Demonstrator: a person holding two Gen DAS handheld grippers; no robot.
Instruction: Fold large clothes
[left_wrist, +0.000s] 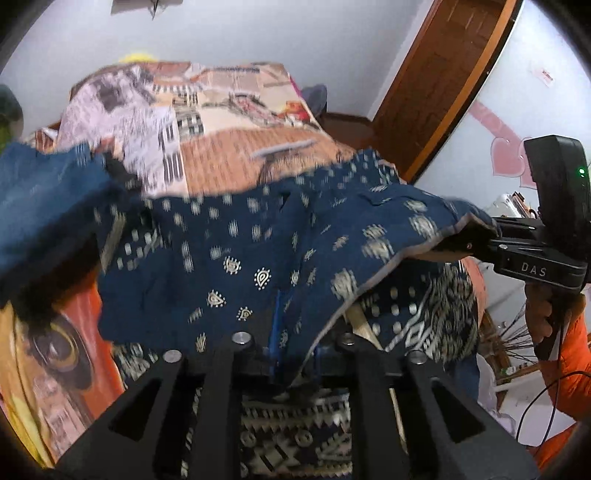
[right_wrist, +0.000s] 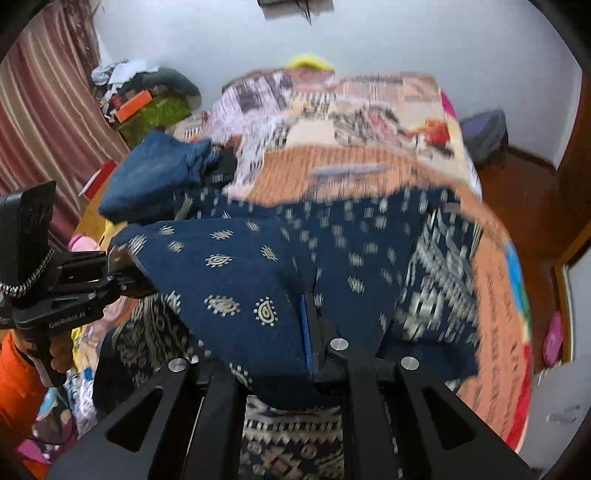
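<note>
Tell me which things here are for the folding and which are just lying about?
For the folding:
blue printed cloth
left gripper and right gripper, each holding an edge of it
bed

Just lying about:
folded jeans
green box
pink slipper
curtain
door

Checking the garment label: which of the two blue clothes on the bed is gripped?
The printed navy cloth, clamped by both the left gripper and right gripper; the plain blue garment lies untouched.

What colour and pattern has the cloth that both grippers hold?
Dark blue cloth with small pale paisley motifs; clearest in the right wrist view.
</note>
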